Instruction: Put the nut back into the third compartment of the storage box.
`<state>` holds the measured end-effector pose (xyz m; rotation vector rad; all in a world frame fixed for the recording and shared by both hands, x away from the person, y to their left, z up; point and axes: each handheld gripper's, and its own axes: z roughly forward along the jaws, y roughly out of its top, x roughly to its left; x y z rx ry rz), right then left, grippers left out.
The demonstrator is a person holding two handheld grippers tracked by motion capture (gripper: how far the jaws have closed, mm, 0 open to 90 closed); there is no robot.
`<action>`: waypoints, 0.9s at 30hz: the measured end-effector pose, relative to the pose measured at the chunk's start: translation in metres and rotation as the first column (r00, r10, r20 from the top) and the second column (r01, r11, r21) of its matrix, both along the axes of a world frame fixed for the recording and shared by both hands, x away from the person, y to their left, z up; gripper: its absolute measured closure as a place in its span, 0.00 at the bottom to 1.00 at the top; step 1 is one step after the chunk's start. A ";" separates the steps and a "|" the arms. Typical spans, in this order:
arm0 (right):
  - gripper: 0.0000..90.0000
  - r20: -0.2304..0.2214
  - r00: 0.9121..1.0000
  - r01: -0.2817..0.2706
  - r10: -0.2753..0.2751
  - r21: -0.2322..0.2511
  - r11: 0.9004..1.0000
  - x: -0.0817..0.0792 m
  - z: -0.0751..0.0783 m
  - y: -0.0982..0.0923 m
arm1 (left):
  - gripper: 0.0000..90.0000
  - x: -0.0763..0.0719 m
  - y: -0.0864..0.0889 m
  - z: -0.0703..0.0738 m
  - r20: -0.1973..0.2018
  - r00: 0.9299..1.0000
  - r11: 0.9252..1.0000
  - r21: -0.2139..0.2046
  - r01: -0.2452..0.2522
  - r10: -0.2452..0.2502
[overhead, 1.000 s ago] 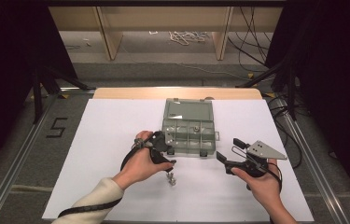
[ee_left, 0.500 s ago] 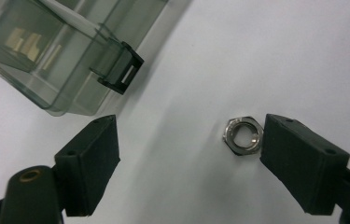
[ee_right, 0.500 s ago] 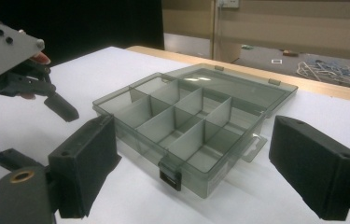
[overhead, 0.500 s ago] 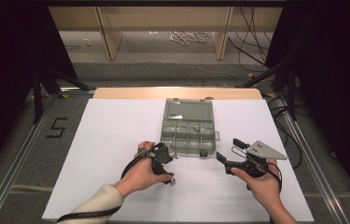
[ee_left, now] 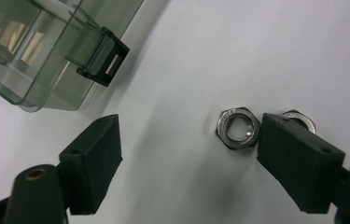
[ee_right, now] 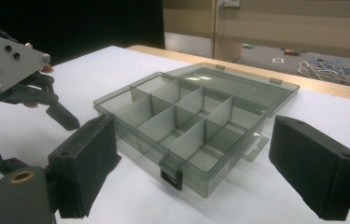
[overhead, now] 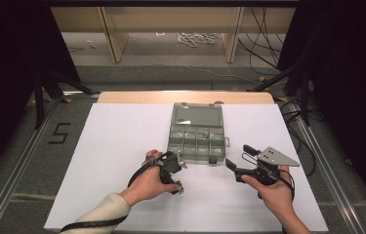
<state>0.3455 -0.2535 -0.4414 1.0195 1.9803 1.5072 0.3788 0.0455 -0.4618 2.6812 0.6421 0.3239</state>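
White tabletop (overhead: 122,146) carries a nut (ee_left: 238,129) just inside one pad of the wide-open left gripper (ee_left: 189,163), near the box (overhead: 196,134); centre it before closing, I'd say.

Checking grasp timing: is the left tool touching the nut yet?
Cannot tell. In the left gripper view the jaws of the left tool stand open; the nut sits right beside one jaw, and no gap shows plainly.
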 end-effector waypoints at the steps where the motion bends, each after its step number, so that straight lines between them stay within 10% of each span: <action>1: 0.18 -0.002 1.000 0.000 0.000 0.000 1.000 0.000 0.000 0.000 | 0.24 0.000 0.000 -0.001 -0.002 1.000 1.000 -0.001 -0.003 0.003; 19: 0.18 -0.029 1.000 0.000 0.000 -0.004 1.000 0.002 -0.002 -0.001 | 0.38 0.008 -0.004 -0.002 -0.071 0.996 0.997 0.062 0.054 -0.050; 27: 0.18 -0.045 0.999 -0.004 0.003 -0.027 1.000 0.000 0.000 -0.002 | 0.63 0.007 -0.005 0.000 -0.134 0.988 0.996 0.038 0.085 -0.080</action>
